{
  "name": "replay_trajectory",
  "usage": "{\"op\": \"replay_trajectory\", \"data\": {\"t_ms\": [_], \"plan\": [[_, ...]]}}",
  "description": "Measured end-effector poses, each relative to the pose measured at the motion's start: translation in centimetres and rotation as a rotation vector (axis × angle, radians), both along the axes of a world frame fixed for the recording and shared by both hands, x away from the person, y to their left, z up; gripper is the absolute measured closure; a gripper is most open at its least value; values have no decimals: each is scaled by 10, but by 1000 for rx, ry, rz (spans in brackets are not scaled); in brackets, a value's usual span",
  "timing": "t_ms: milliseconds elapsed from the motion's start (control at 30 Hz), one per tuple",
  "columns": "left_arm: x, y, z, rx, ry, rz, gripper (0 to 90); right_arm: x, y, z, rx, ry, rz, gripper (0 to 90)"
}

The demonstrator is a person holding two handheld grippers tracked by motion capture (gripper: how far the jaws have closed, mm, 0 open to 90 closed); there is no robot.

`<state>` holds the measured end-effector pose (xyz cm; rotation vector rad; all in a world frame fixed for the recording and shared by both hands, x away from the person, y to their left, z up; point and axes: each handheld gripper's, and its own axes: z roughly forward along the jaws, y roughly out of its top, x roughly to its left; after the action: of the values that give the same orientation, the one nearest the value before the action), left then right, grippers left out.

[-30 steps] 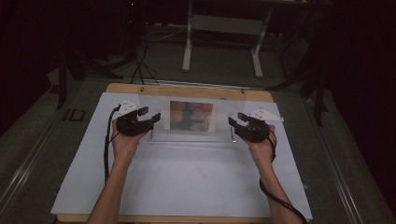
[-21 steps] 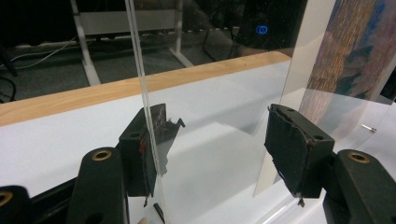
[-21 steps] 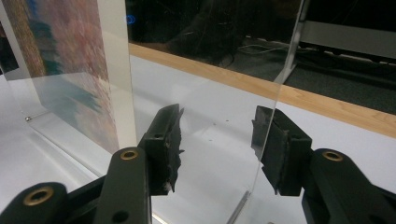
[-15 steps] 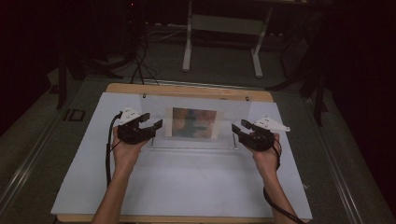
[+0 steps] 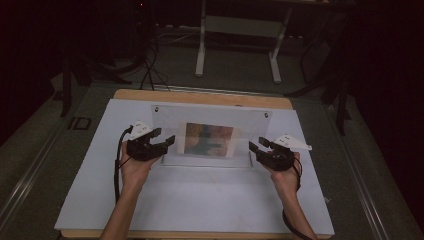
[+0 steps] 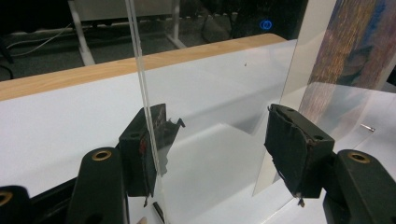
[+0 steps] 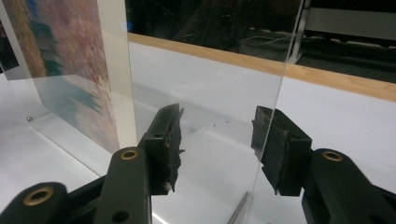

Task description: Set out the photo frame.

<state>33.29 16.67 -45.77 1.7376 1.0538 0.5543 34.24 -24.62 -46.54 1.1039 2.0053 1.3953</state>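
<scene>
Acrylic picture frame [image 5: 210, 137] stands tilted mid-table [image 5: 200, 200], left gripper [image 5: 160, 146] and right gripper [image 5: 256, 150] at its side edges. Left gripper view: jaws apart, pane edge [image 6: 145, 116] against one pad; centre it. Right gripper view: jaws released, edge [image 7: 275, 102] between; close both evenly.

A dim lab: white-topped table [image 5: 200, 200], floor cables [image 5: 150, 65], metal stand [image 5: 240, 30].
</scene>
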Motion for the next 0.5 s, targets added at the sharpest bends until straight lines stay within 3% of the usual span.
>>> {"op": "replay_trajectory", "data": {"t_ms": [500], "plan": [[-4, -3, -2, 1, -3, -11, 384, -9, -4, -2, 2, 2, -4, 519]]}}
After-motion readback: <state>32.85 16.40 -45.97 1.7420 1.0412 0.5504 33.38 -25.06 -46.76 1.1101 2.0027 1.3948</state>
